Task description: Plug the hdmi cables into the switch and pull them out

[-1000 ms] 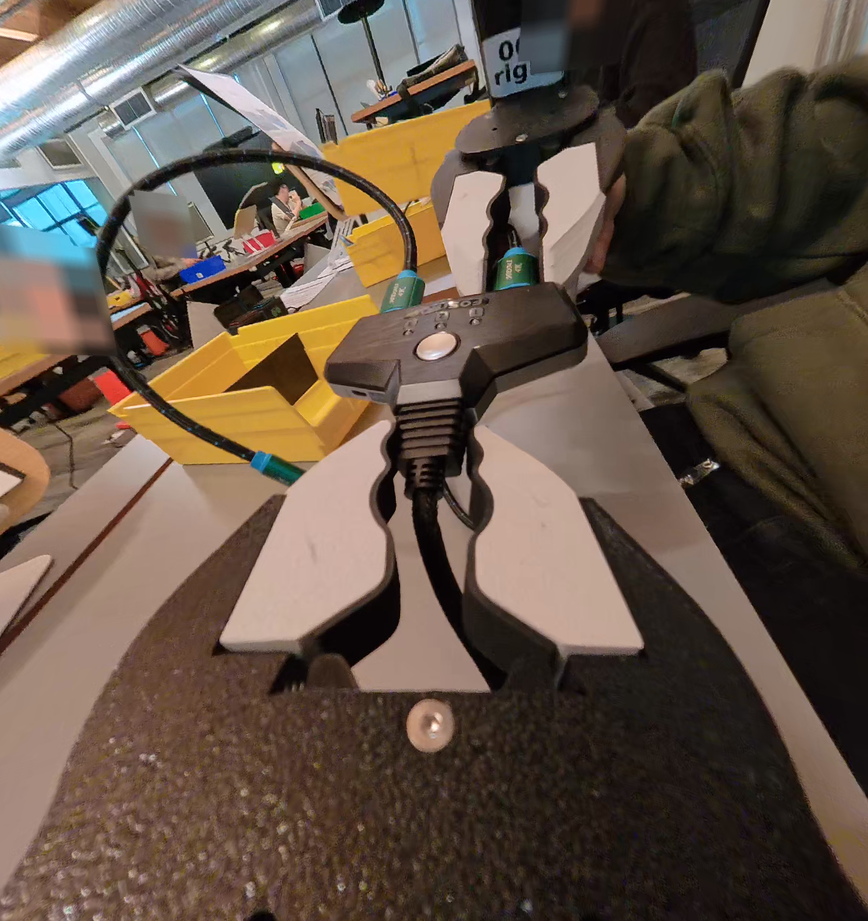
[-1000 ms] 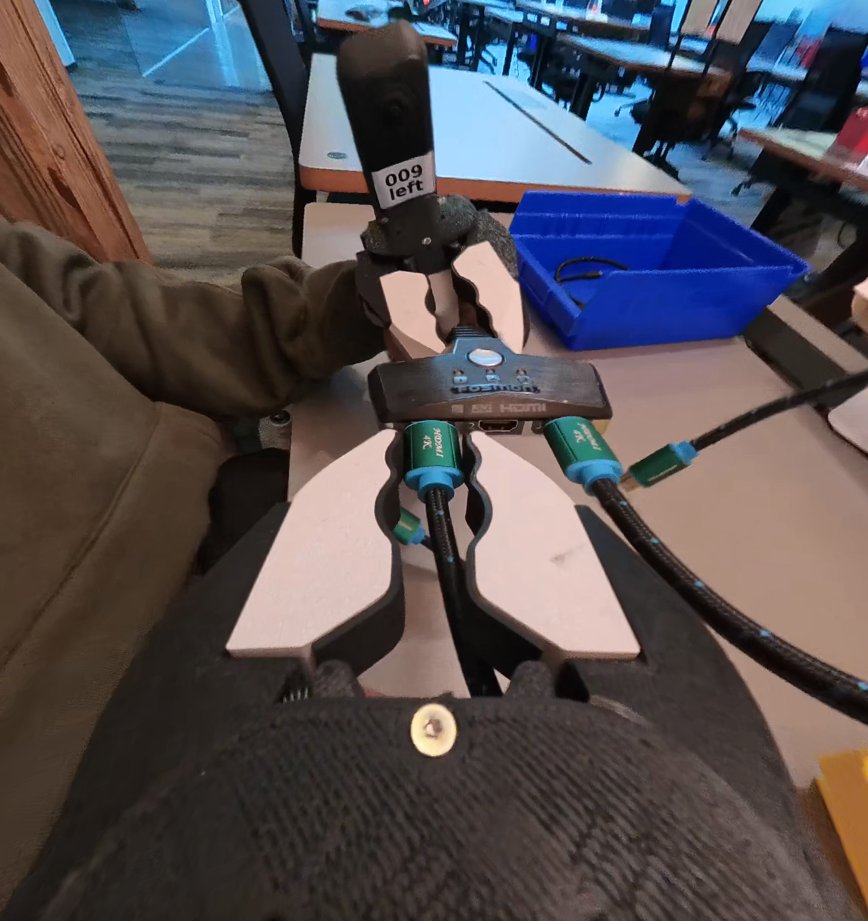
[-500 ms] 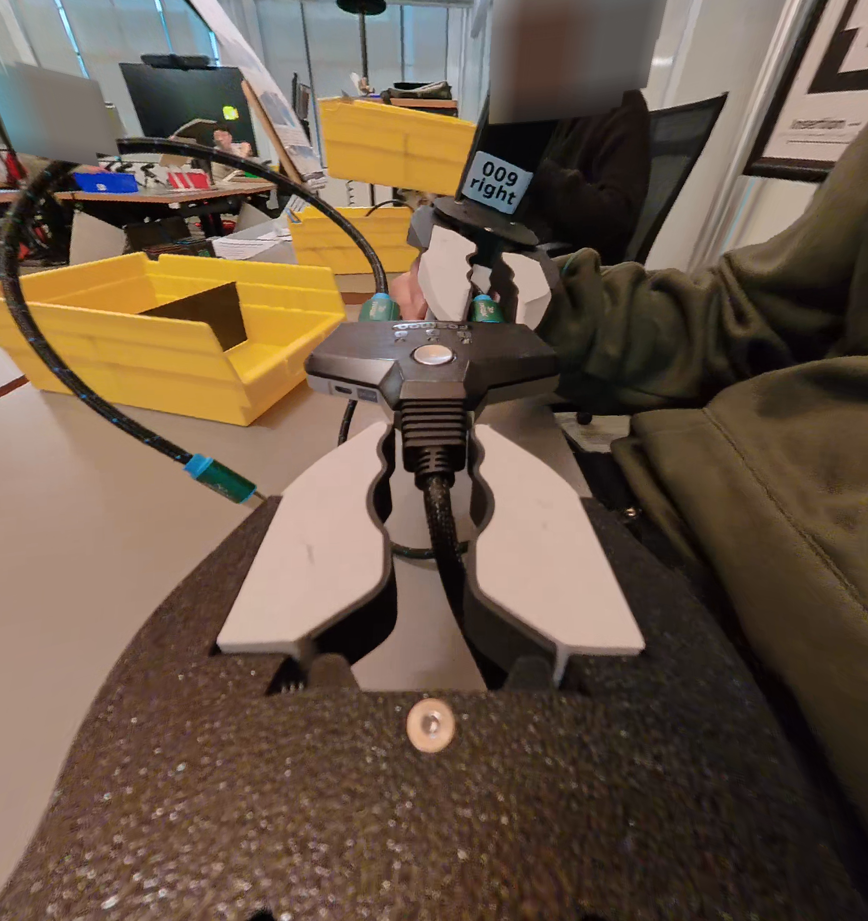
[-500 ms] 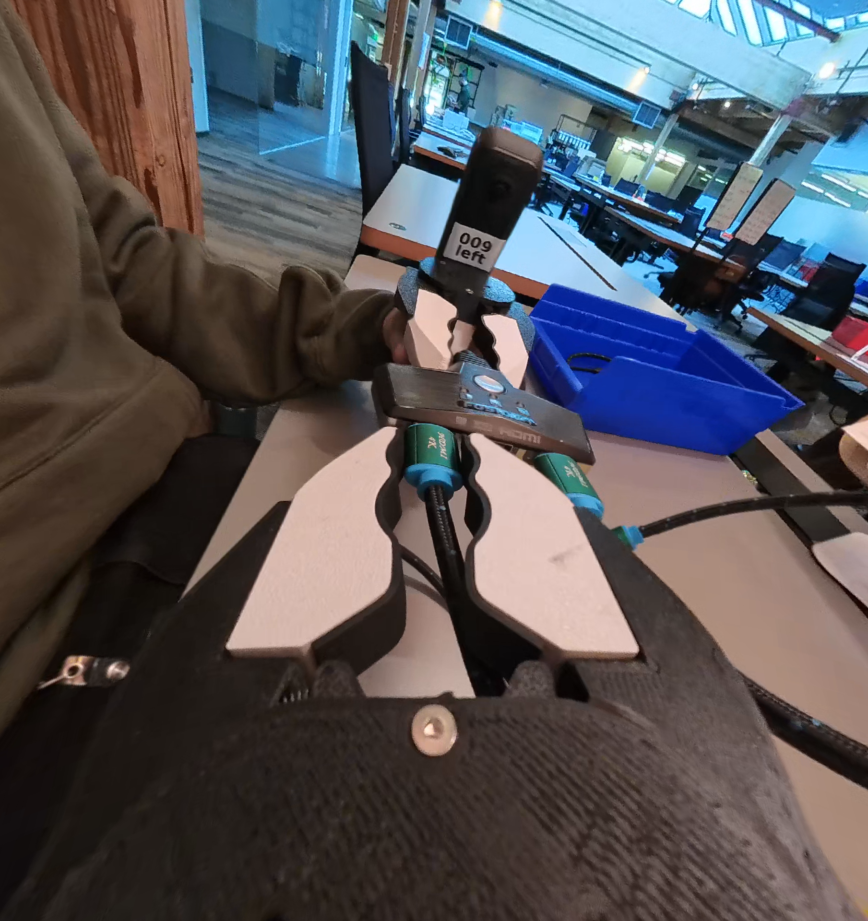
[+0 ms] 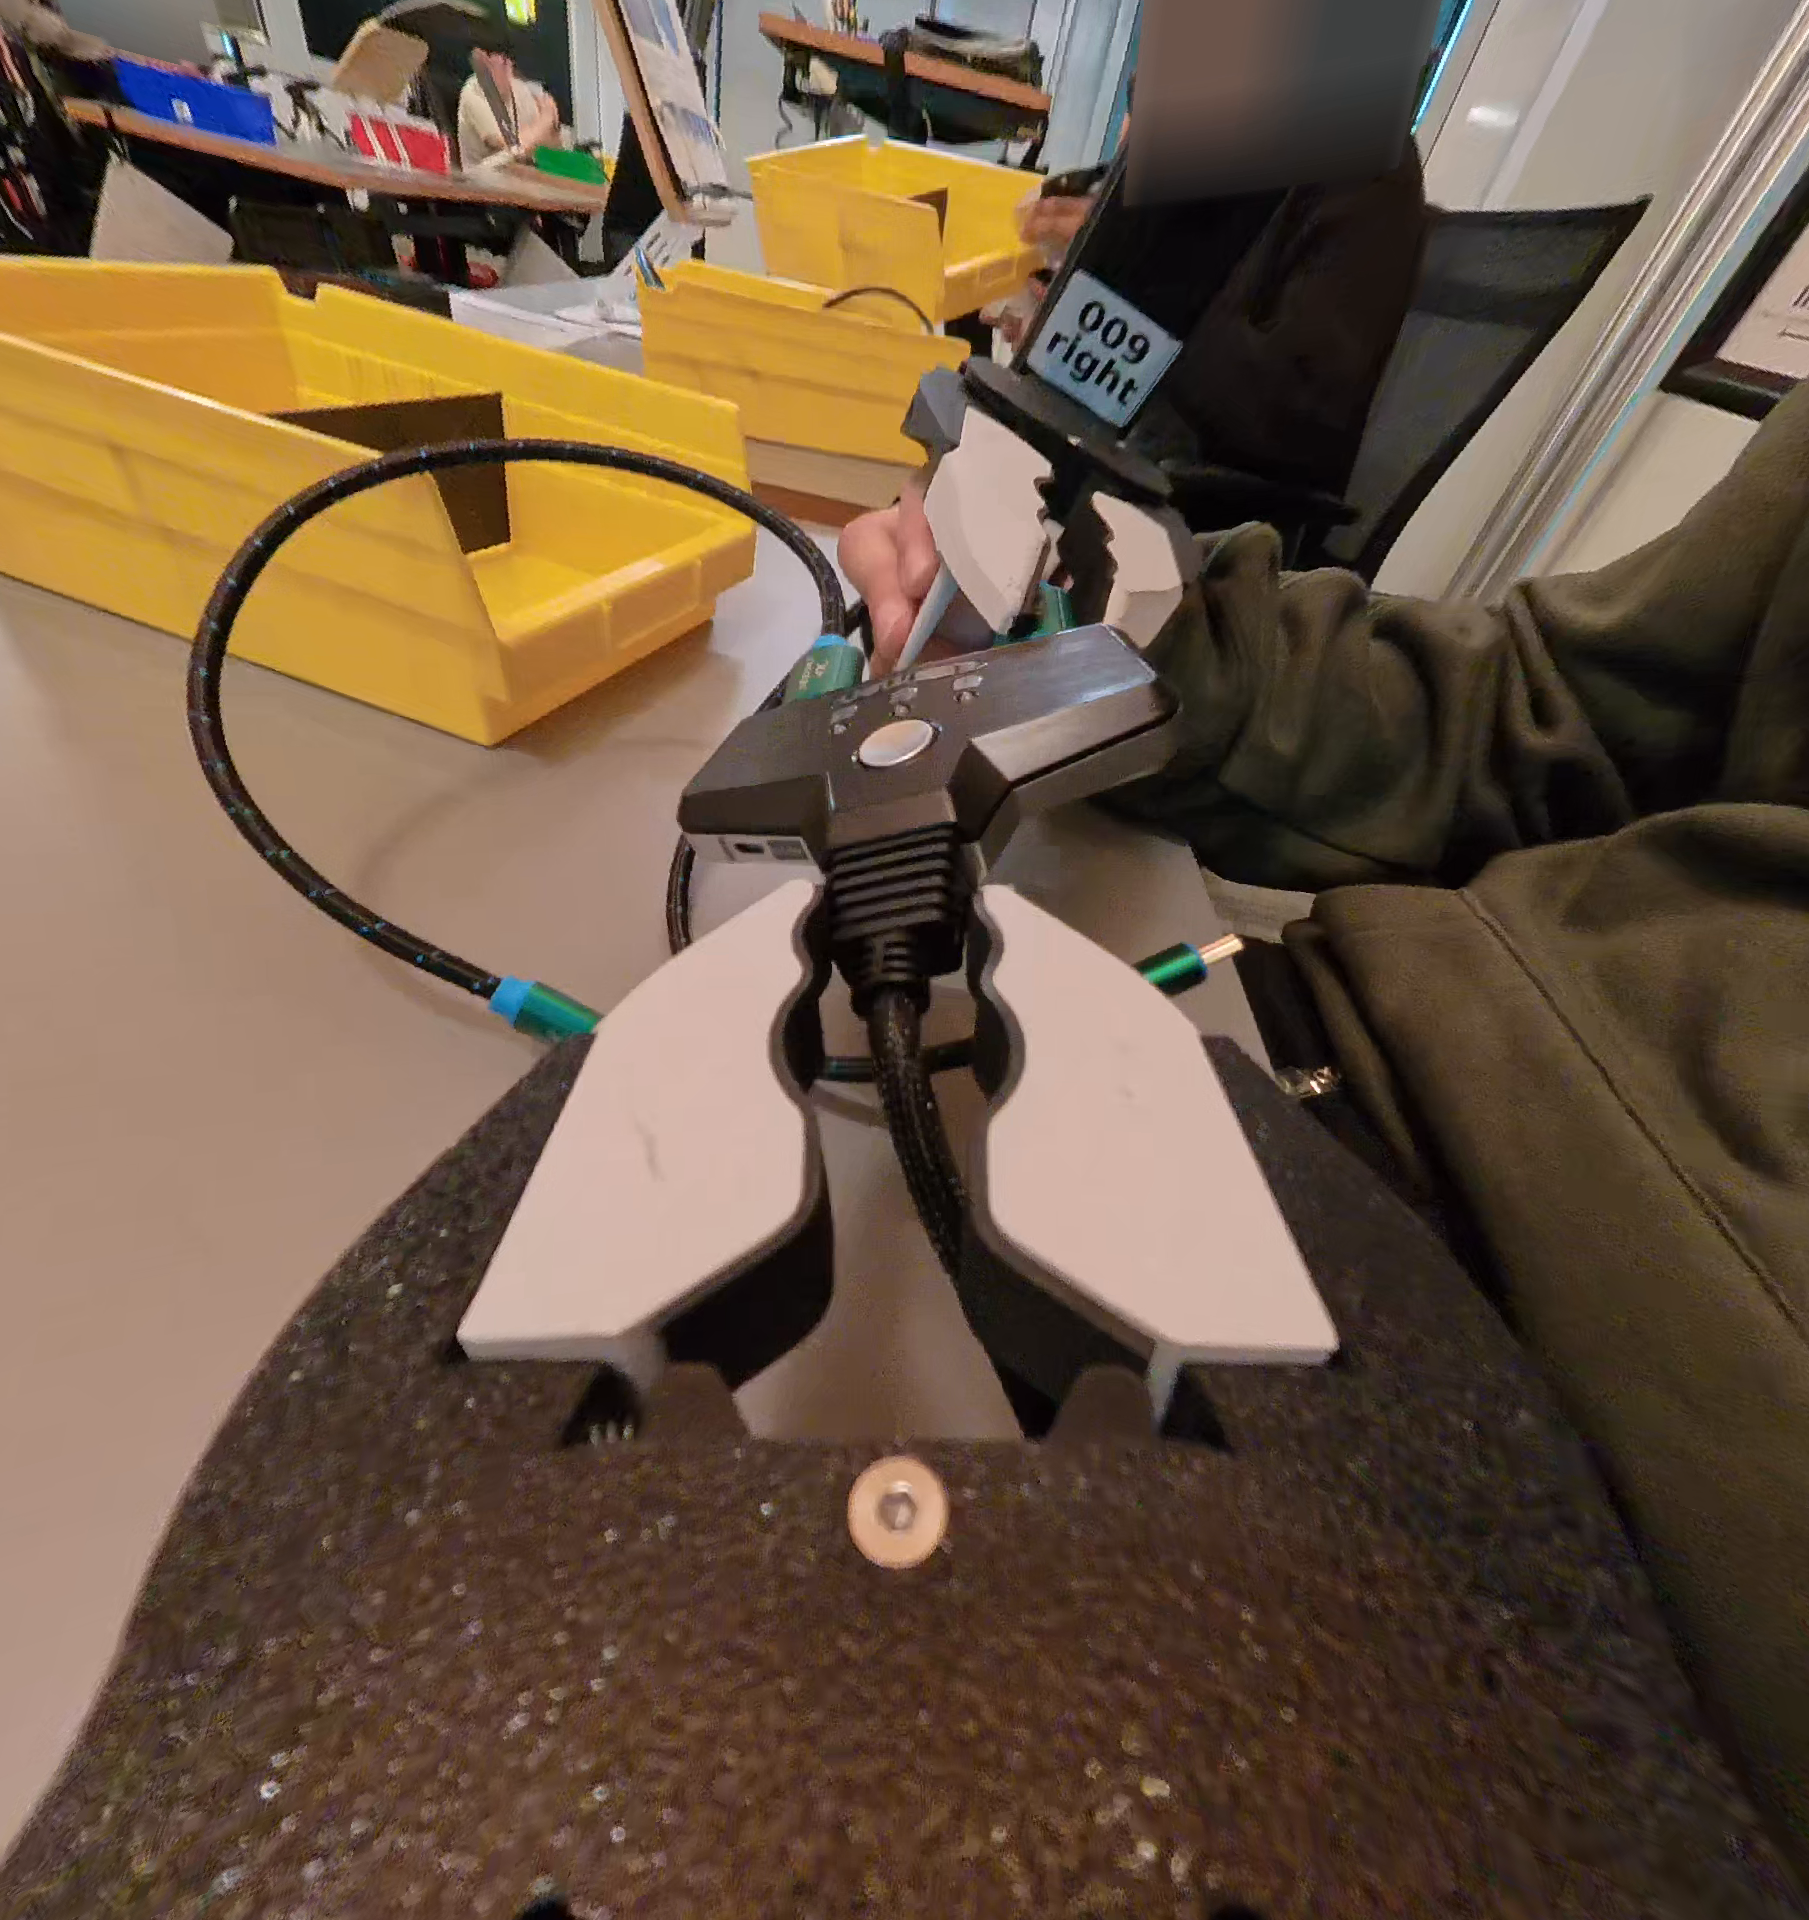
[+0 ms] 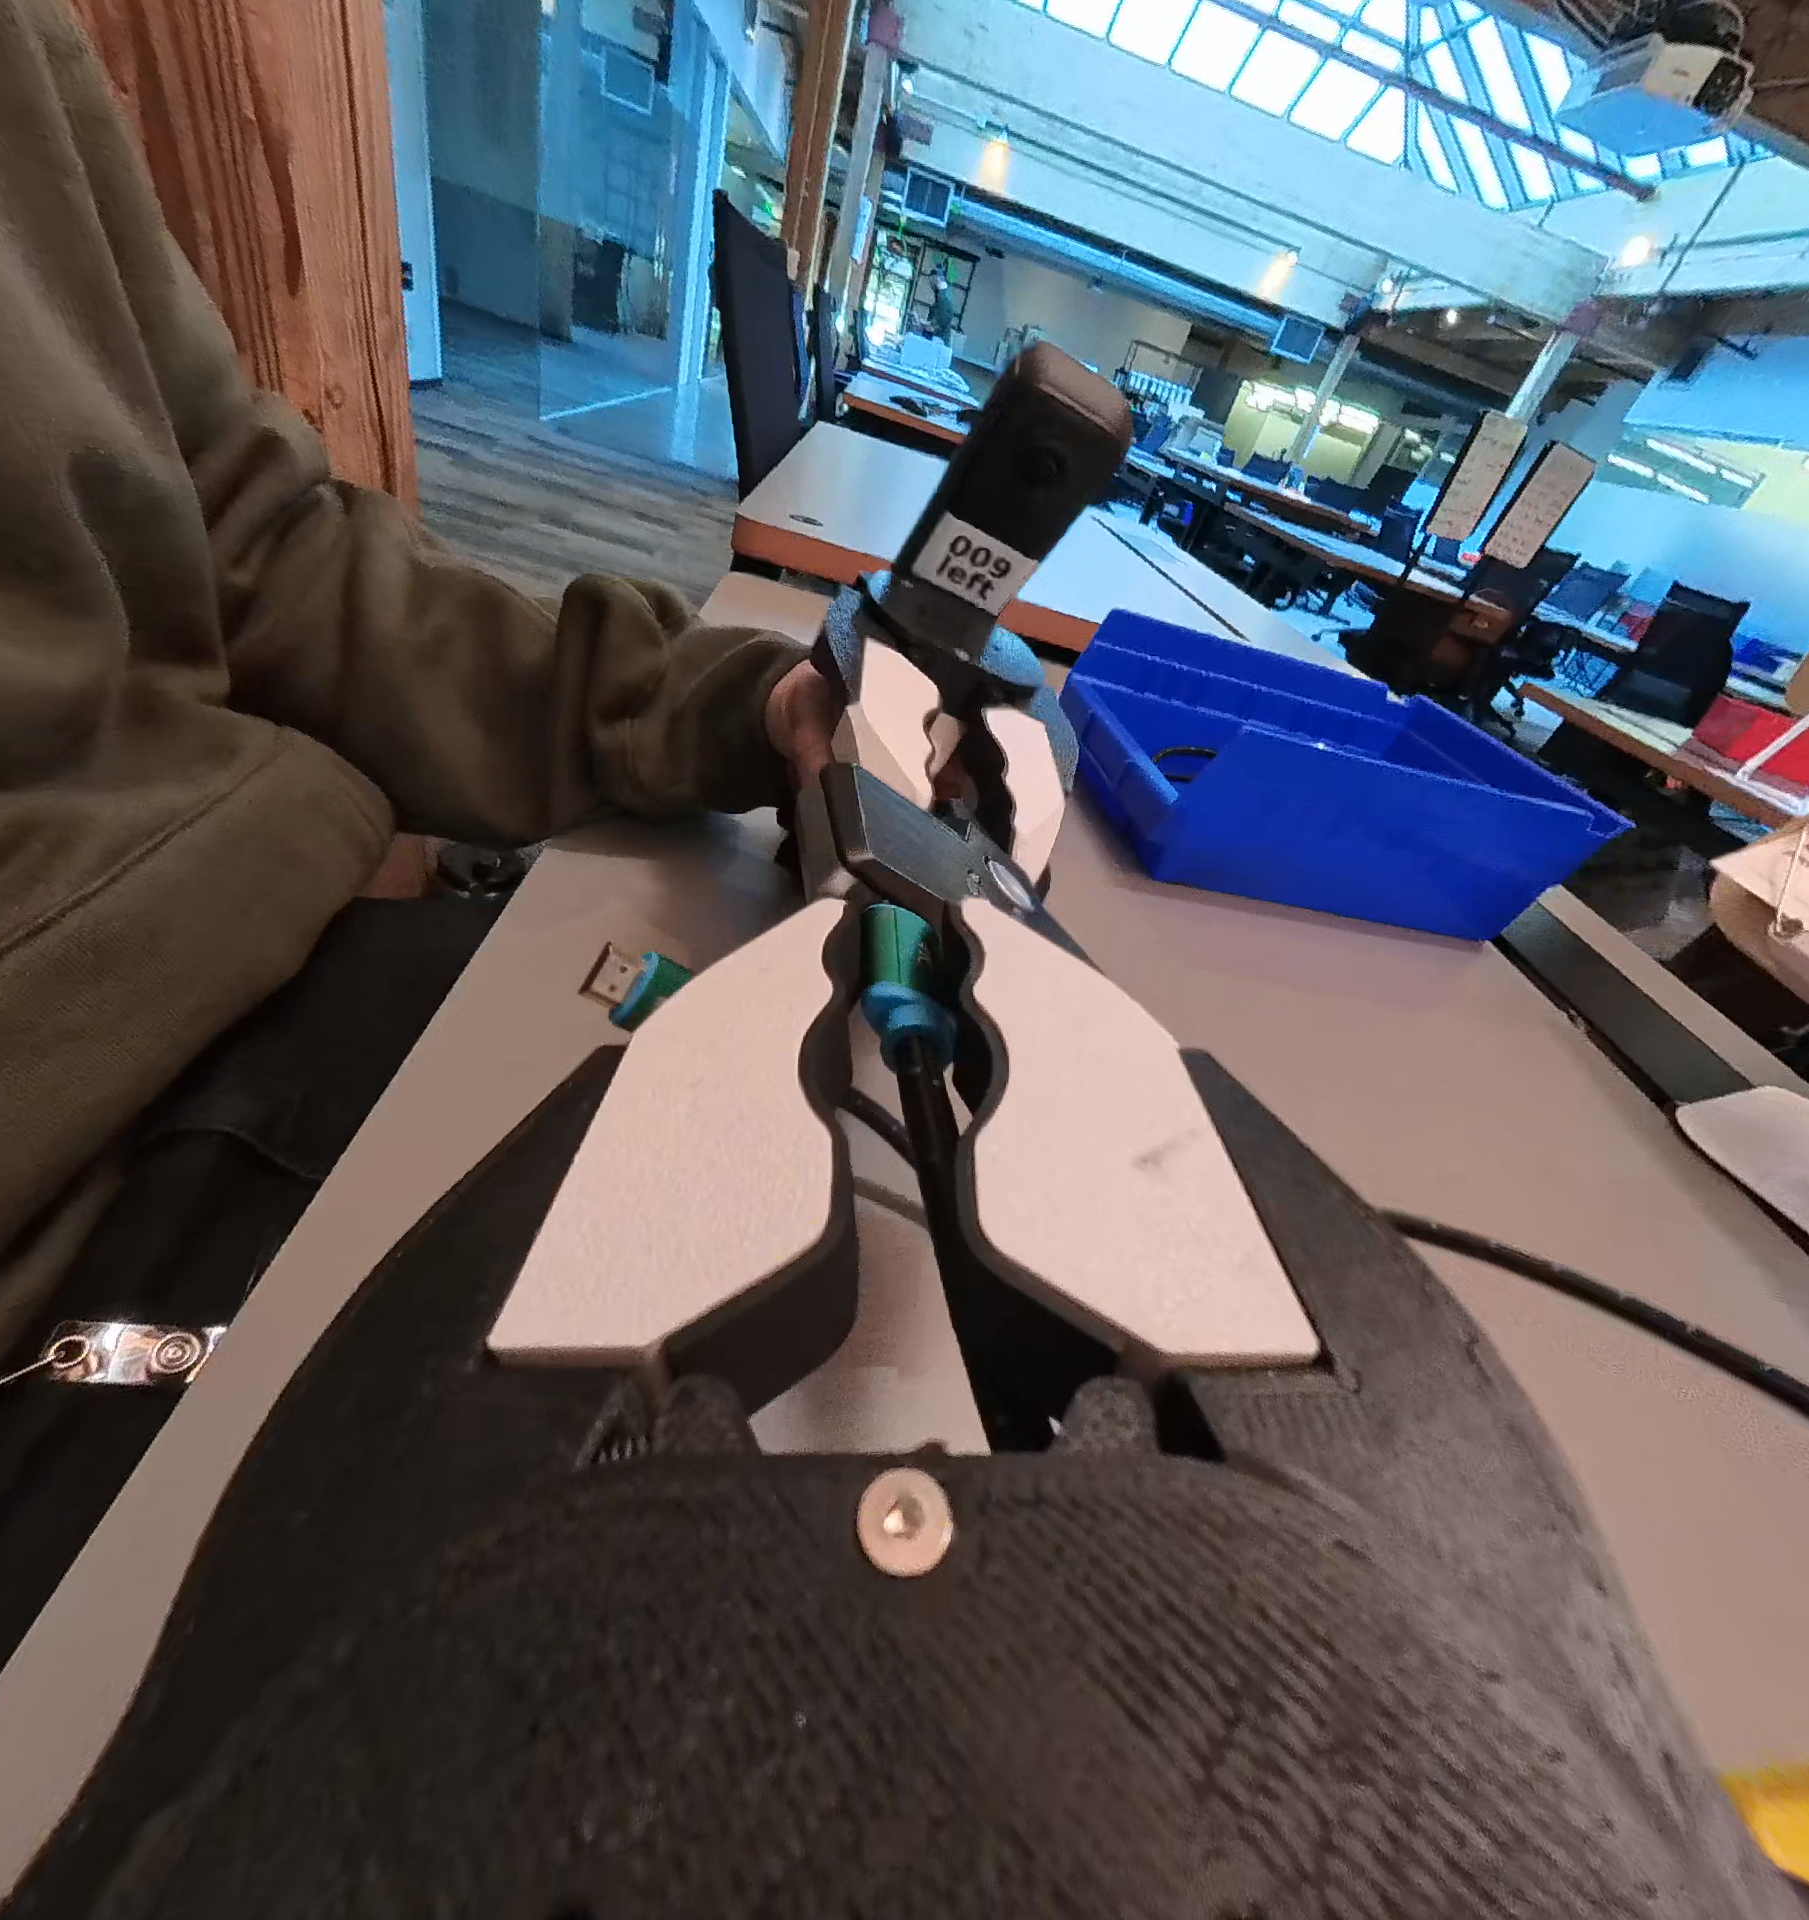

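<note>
My left gripper is shut on the ribbed cable neck of the black HDMI switch and holds it tilted above the table. My right gripper is shut on a green HDMI plug that meets the switch at its port edge and looks seated. In the left wrist view, the right gripper is behind the switch. A second green plug sits in another port; its braided cable loops left to a free plug. Another free plug lies near the table edge.
Yellow bins stand on the table beyond the cable loop, with more behind them. A blue bin stands past the left gripper. The person's olive sleeves and lap border the near table edge.
Both grippers have swung round with the switch between them, and the switch is now tilted. The looped cable has dropped lower toward the table. Both grips are unchanged.
</note>
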The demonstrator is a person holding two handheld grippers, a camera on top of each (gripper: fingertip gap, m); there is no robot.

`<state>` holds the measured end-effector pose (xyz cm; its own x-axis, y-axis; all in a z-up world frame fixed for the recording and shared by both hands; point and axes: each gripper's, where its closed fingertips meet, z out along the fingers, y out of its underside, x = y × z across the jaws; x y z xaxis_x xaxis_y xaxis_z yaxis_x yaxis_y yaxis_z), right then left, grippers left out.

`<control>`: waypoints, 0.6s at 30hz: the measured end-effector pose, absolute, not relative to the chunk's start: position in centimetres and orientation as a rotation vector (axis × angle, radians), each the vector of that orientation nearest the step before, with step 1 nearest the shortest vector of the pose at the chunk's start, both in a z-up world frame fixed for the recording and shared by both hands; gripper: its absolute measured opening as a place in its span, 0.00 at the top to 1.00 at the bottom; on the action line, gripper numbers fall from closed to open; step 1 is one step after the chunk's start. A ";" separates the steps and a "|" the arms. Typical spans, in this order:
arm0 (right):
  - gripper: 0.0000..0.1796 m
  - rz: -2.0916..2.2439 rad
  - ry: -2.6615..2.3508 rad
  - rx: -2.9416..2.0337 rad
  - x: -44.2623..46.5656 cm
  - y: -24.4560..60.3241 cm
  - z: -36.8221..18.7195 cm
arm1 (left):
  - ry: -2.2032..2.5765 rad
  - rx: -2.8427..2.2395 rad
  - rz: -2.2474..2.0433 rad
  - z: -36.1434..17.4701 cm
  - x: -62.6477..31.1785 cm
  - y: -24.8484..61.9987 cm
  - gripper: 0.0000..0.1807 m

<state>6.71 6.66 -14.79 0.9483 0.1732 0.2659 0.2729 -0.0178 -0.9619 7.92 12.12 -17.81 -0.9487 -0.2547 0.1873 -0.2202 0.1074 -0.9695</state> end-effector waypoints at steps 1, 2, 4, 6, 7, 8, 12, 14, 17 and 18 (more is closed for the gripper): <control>0.92 -0.074 -0.333 -1.613 6.8 6.6 -14.9 | 2.308 -0.478 -2.001 -17.8 8.0 12.1 0.87; 0.91 -0.055 -0.312 -1.630 6.9 6.5 -15.1 | 2.285 -0.437 -1.967 -17.7 8.1 12.1 0.87; 0.86 -0.037 -0.243 -1.673 7.5 6.5 -15.5 | 2.243 -0.366 -1.873 -17.6 8.3 12.3 0.87; 0.77 -0.005 -0.150 -1.691 8.4 6.6 -15.9 | 2.195 -0.275 -1.786 -17.4 8.4 12.5 0.87; 0.76 0.026 -0.125 -1.700 8.5 6.7 -16.1 | 2.179 -0.241 -1.749 -17.3 8.4 12.6 0.87; 0.75 0.042 -0.112 -1.703 8.6 6.8 -16.3 | 2.172 -0.221 -1.721 -17.2 8.5 12.8 0.87; 0.78 0.091 -0.111 -1.709 8.1 7.2 -16.8 | 2.165 -0.168 -1.672 -17.2 8.3 13.2 0.87; 0.80 0.148 -0.084 -1.689 7.9 7.3 -16.5 | 2.158 -0.155 -1.664 -17.1 8.3 13.4 0.87; 0.85 0.191 -0.067 -1.646 7.8 7.4 -16.0 | 2.144 -0.138 -1.666 -16.9 8.2 13.5 0.87; 0.87 0.198 -0.073 -1.642 7.6 7.4 -16.0 | 2.142 -0.130 -1.659 -16.9 8.1 13.6 0.87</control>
<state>7.63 7.40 -16.02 0.9824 0.1668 -0.0844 -0.0713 -0.0828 -0.9940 8.15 13.59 -16.93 -0.9049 -0.3267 -0.2727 0.1825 0.2811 -0.9422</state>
